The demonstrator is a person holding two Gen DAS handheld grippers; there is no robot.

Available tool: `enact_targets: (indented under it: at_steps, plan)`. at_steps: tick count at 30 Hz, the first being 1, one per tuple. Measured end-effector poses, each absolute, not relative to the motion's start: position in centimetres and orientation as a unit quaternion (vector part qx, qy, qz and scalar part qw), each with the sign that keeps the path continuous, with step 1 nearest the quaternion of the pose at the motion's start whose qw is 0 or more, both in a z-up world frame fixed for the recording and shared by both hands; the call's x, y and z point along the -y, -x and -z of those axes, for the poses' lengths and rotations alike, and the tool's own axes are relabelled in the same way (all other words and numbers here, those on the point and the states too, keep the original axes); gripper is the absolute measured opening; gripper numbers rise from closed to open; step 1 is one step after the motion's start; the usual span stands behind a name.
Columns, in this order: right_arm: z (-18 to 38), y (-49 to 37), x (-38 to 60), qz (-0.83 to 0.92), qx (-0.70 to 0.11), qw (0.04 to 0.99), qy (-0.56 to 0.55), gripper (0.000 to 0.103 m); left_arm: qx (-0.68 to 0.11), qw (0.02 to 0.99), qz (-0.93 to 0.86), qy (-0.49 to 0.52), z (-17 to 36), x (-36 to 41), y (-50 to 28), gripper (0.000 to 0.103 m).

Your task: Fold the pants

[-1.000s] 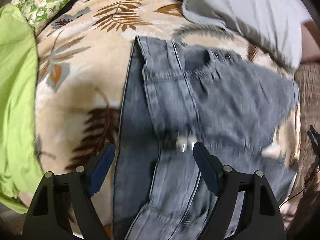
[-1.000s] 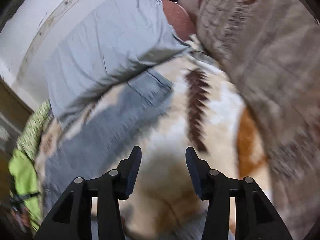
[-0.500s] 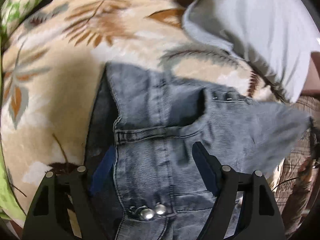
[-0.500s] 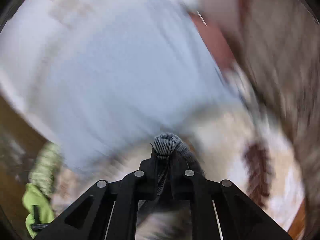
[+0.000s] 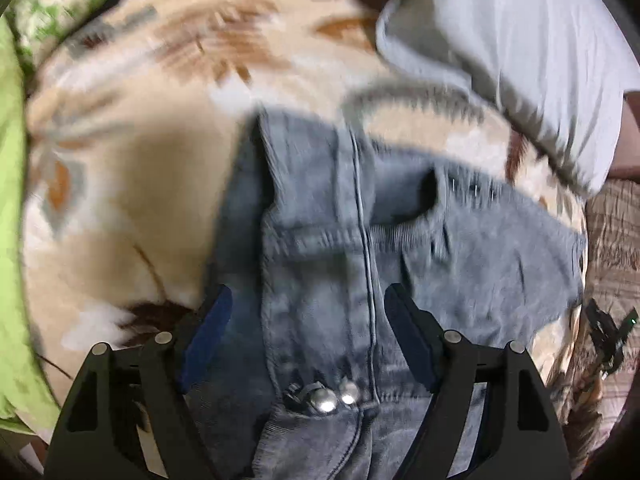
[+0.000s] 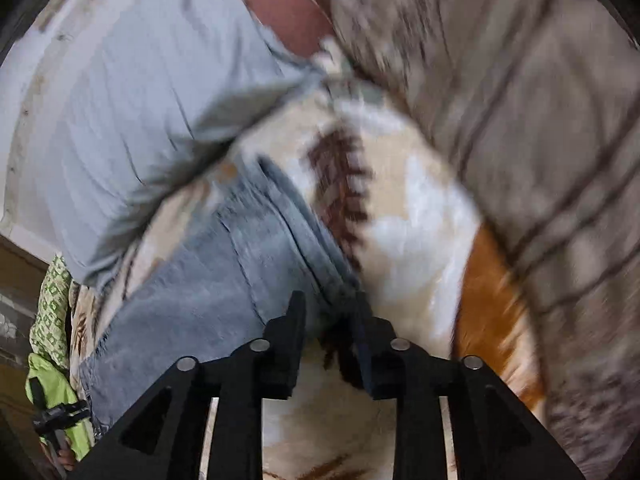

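Fleece, cream with brown, rust and grey fern leaves, is covering the bed: this blanket [image 5: 132, 184] is the surface we are working on. A pale grey pillow [image 5: 520, 40] is lying at its far edge, a lime-green cloth [image 5: 12, 200] is bunching along the left, and a brown-and-grey striped blanket [image 6: 540, 140] is rising on the right. A whitish wall [image 6: 24, 40] is showing behind the pillow in the right wrist view.

Grey-blue denim pants [image 5: 340, 240] are lying on the fern blanket, partly doubled over, with the waistband, a pocket opening and a long seam facing up. Both views are blurring with motion.

Looking along our left gripper [image 5: 308, 308], we are seeing two shiny metal buttons [image 5: 334, 398] at the waistband, which the other view is not showing. Its jaws are standing wide apart over the denim, with the cloth spreading beneath them and nothing pinched.

Looking along our right gripper [image 6: 328, 312], we are seeing what looks like the far end of the pants, a folded edge running toward the fingertips. Its jaws are opening, with a narrow gap between them; the denim edge is reaching up to the left fingertip, and we cannot tell whether any cloth is still lying inside the gap. This view is also showing a small dark device [image 6: 60, 420] at the lower left against the green cloth.
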State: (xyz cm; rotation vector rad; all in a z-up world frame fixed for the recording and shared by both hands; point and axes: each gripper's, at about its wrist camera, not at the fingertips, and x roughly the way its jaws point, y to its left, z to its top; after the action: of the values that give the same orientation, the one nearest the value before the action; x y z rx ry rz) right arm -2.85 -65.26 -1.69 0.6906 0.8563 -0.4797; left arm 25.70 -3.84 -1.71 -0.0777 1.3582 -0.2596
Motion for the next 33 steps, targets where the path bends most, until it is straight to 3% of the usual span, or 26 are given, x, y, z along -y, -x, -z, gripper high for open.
enact_targets:
  at_steps: [1, 3, 12, 13, 14, 15, 18, 21, 23, 26, 27, 30, 33]
  plan:
    - [1.0, 2.4, 65.6, 0.223, -0.4, 0.83, -0.319, 0.055, -0.622, 0.773, 0.117, 0.04, 1.4, 3.7, -26.1, 0.079]
    - [0.4, 0.3, 66.3, 0.213, -0.407, 0.832, -0.311, 0.068, -0.623, 0.772, 0.117, 0.052, 1.3, 4.0, -27.6, 0.079]
    - [4.0, -9.1, 67.5, 0.199, -0.444, 0.83, -0.273, 0.067, -0.657, 0.741, 0.124, 0.054, 4.8, 5.3, -29.1, 0.079]
    - [4.5, -10.0, 67.1, 0.192, -0.456, 0.83, -0.256, 0.046, -0.657, 0.743, 0.122, 0.049, 4.8, 5.5, -29.2, 0.079]
    - [4.8, -10.9, 66.5, 0.184, -0.475, 0.83, -0.226, 0.018, -0.655, 0.745, 0.121, 0.044, 4.7, 5.7, -29.3, 0.079]
    - [4.6, -12.1, 65.6, 0.187, -0.49, 0.832, -0.182, 0.008, -0.651, 0.748, 0.123, 0.04, 4.5, 5.9, -29.4, 0.079]
    - [3.1, -13.4, 65.5, 0.208, -0.462, 0.849, -0.15, 0.008, -0.633, 0.764, 0.122, 0.026, 4.4, 6.6, -29.8, 0.079]
    - [5.6, -14.7, 66.9, 0.241, -0.514, 0.808, -0.157, 0.013, -0.632, 0.768, 0.101, -0.007, 5.9, 7.7, -30.2, 0.08]
    - [3.7, -13.9, 66.2, 0.24, -0.486, 0.823, -0.169, 0.021, -0.621, 0.777, 0.095, -0.039, 5.7, 8.9, -29.8, 0.081]
    - [0.1, -10.3, 64.7, 0.205, -0.455, 0.843, -0.202, 0.022, -0.621, 0.775, 0.112, -0.029, 4.4, 8.2, -28.9, 0.081]
    - [-1.2, -8.0, 63.8, 0.191, -0.447, 0.849, -0.207, 0.025, -0.62, 0.775, 0.123, -0.017, 3.7, 7.4, -28.3, 0.081]
    - [-3.1, -0.3, 60.9, 0.178, -0.457, 0.844, -0.215, 0.055, -0.616, 0.769, 0.173, -0.003, 2.0, 5.0, -25.1, 0.082]
    - [-2.2, 7.2, 58.5, 0.186, -0.491, 0.826, -0.206, 0.057, -0.624, 0.753, 0.21, -0.014, 1.7, 2.9, -21.2, 0.082]
